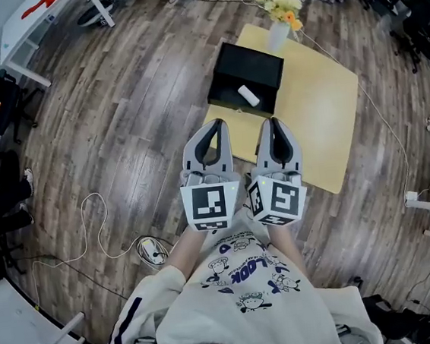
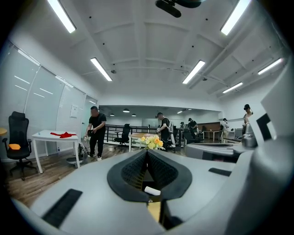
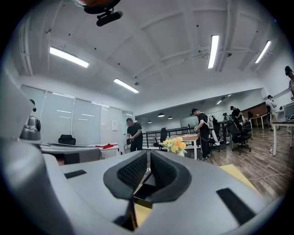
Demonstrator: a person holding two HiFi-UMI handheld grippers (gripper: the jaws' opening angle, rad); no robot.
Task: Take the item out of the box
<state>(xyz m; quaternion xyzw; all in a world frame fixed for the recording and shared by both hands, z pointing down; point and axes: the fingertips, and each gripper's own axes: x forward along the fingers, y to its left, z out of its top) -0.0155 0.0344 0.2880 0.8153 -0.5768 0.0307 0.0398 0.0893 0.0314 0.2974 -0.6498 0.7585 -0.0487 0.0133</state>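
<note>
Head view is showing both tools held side by side above the wooden floor [image 1: 120, 139], pointing toward the box [image 1: 252, 66]. The box is sitting open on a yellow surface [image 1: 323, 110] ahead of them. The item [image 1: 247, 95], a small white cylinder, is lying inside the box, close to the wall nearest the tools and well apart from both of them. A vase of flowers [image 1: 278, 12] is standing just beyond the box.

The left gripper [image 1: 220, 123] is holding its jaw tips together with nothing between them. In the left gripper view, the item is showing only through the gap behind the tips, far ahead. The right gripper [image 1: 271, 122] is likewise fully closed and carrying nothing.

On this evidence the approach is the step in hand, and the extraction is not yet begun. Recommended procedure:

1. Spread the jaws of the working gripper before it is crossing the box rim, not inside the box.
2. Descend from above, keeping both fingers clear of the near wall.
3. Set the jaws across the cylinder's short axis, because a round item is likely to roll when pushed from one side.
4. Hold the other gripper ready against a box wall, because the box may slide on the smooth surface.
5. Keep the path clear of the vase.
</note>
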